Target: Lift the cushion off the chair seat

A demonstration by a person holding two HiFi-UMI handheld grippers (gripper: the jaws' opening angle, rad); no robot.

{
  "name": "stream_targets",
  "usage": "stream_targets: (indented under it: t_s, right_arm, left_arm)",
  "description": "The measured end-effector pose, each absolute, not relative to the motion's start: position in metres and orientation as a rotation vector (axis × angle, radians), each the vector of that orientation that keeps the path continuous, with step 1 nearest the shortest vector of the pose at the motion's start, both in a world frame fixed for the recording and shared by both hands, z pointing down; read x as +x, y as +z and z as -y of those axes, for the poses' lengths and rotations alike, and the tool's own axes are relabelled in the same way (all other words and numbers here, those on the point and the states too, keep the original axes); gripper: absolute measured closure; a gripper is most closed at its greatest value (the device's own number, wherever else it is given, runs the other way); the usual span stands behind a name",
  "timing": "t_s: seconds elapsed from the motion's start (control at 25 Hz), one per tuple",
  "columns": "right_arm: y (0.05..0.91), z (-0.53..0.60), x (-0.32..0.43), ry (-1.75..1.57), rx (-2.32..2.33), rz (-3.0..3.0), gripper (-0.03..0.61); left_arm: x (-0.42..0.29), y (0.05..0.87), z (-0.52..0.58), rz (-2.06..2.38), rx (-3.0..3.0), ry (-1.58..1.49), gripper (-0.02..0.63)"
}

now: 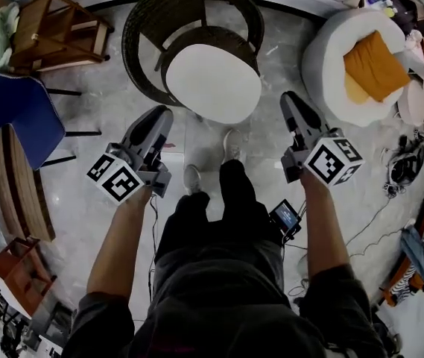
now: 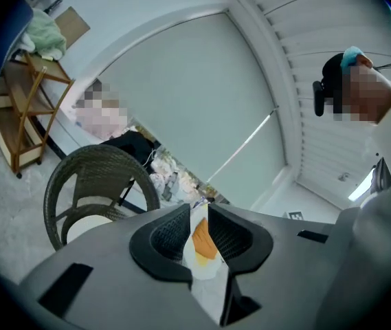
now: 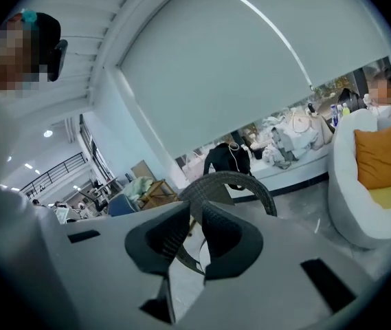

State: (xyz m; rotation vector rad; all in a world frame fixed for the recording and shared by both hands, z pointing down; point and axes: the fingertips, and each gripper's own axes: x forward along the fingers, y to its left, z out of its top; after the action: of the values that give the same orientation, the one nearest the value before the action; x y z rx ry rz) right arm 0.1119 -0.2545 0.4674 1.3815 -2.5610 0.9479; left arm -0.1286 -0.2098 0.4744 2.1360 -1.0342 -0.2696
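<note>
Hovering over the pale floor (image 1: 107, 177), the left hand-held gripper (image 1: 164, 113) has its jaws parted a little with nothing between them; the right hand-held gripper (image 1: 288, 98) has its jaws drawn together, likewise empty; just beyond both, the white cushion (image 1: 213, 80) lies flat on the wicker chair (image 1: 141, 36) seat, untouched; at far right an orange pillow (image 1: 375, 64) rests in a white armchair (image 1: 323, 58).

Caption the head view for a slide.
Left gripper and right gripper poised before wicker chair, white cushion in place.
</note>
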Motion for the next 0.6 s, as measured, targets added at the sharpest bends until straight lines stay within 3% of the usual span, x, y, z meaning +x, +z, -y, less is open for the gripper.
stream_targets:
  t_s: [0.24, 0.6]
  right_arm:
    - [0.57, 0.277, 0.13, 1.035, 1.329, 2.421, 0.561]
    - [0.681, 0.283, 0.146, 1.173, 1.235, 2.312, 0.47]
  left_arm:
    - [-0.109, 0.569, 0.219, 1.058, 1.997, -0.221, 0.514]
    - [-0.092, 0.676, 0.217, 1.066, 1.872, -0.134, 0.482]
